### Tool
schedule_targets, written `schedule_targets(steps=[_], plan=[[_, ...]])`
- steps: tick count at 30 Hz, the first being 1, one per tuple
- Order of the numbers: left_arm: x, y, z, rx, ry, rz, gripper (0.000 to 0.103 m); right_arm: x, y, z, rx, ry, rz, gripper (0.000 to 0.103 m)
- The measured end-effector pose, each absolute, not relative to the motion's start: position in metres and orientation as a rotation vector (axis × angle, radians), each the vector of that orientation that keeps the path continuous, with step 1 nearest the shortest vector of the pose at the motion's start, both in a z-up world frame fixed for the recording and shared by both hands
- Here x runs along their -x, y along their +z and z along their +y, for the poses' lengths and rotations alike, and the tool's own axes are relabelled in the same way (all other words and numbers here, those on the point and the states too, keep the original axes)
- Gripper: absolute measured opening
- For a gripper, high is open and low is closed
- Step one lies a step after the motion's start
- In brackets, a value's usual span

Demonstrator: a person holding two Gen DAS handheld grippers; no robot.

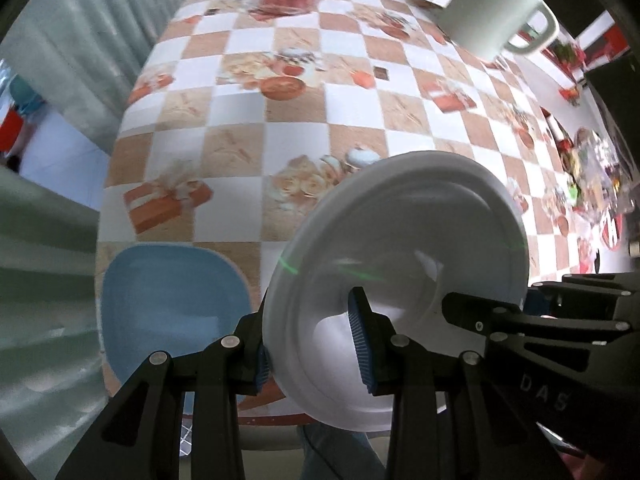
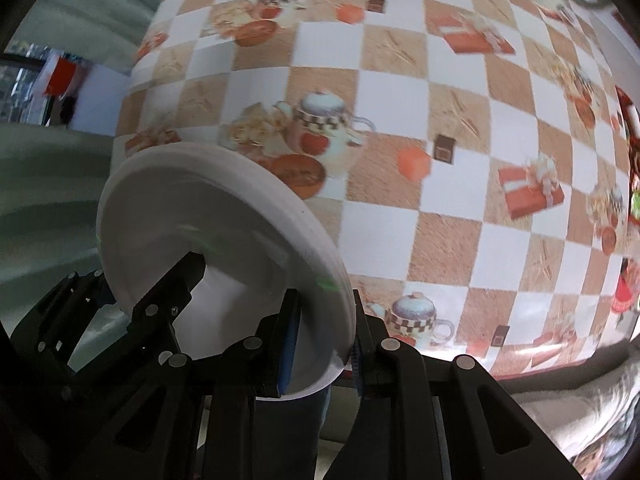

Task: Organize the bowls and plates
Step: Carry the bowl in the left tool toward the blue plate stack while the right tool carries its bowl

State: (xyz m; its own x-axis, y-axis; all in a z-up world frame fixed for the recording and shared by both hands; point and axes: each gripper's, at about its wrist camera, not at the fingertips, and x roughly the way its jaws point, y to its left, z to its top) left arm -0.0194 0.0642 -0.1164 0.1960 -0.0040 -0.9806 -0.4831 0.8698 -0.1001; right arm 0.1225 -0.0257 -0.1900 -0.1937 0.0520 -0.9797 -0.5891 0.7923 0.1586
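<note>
I have the white plate pinched at opposite rims, the left claw and right claw both clamped on it, raised clear of the tabletop. Next it goes left onto the blue plate, lowered level.

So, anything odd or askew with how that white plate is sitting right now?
Yes: the white plate is tipped steeply on edge above the checkered tablecloth, not flat. Both claws pinch its rim, the left claw and the right claw on opposite sides. The blue plate lies flat. No spill or damage shows.
</note>
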Motion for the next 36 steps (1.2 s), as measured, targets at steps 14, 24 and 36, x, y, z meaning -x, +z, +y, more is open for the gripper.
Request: schedule_targets(steps=[14,24,36], plan=[[0.068,-0.105,0.112,0.538,0.522,1.265,0.038,-0.096,-0.179,0.055,0.553,0.743,1.629,0.024],[0.108,-0.11,0.135,0.612,0.631,1.258,0.038,-0.066,-0.188,0.093,0.637,0.833,1.632,0.024],[0.138,-0.127,0.154,0.688,0.711,1.288,0.038,-0.045,-0.21,0.121,0.699,0.891,1.663,0.024]])
